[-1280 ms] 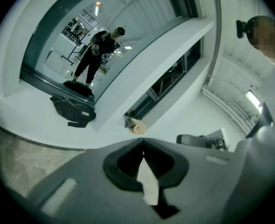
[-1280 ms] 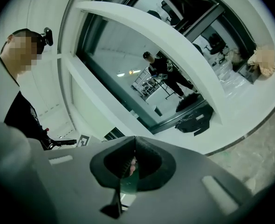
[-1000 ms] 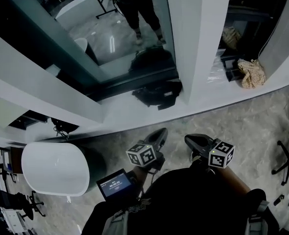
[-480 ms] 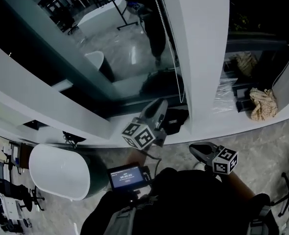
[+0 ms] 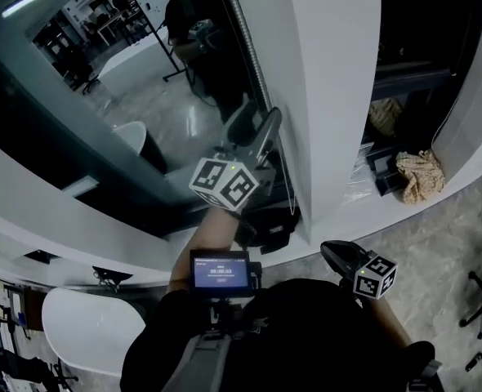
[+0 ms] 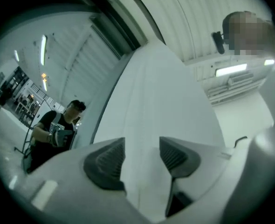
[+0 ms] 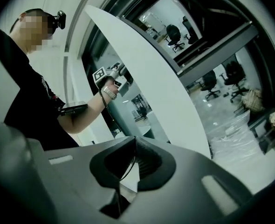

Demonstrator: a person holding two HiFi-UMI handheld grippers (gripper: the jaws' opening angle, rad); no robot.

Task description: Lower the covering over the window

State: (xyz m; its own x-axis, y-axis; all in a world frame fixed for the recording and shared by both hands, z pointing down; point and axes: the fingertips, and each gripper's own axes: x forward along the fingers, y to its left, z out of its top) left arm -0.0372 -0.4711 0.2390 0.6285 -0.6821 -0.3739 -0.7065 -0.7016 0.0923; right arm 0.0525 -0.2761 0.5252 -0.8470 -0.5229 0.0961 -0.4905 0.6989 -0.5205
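A thin bead chain [image 5: 243, 41] hangs down the dark window glass [image 5: 118, 88], close to the white pillar [image 5: 331, 96]. My left gripper [image 5: 260, 131] is raised to the chain's lower part, and its jaws have just been opening. In the left gripper view the left gripper [image 6: 141, 155] stands open, with only the white pillar [image 6: 161, 92] showing through the gap. My right gripper [image 5: 337, 254] stays low near my body. Seen in its own view, the right gripper [image 7: 134, 158] is shut; a thin cord [image 7: 126, 164] shows past the jaws. The covering itself is out of view.
A black bag [image 5: 267, 229] lies on the sill under the left gripper. A crumpled cloth [image 5: 418, 176] and a dark box [image 5: 381, 163] sit on the sill right of the pillar. A white oval tub [image 5: 86, 333] stands lower left, a chair base [image 5: 479, 300] at far right.
My left gripper has risen from beside my body to the chain by the pillar, and its jaws have opened. The right gripper has shifted a little and stays shut.
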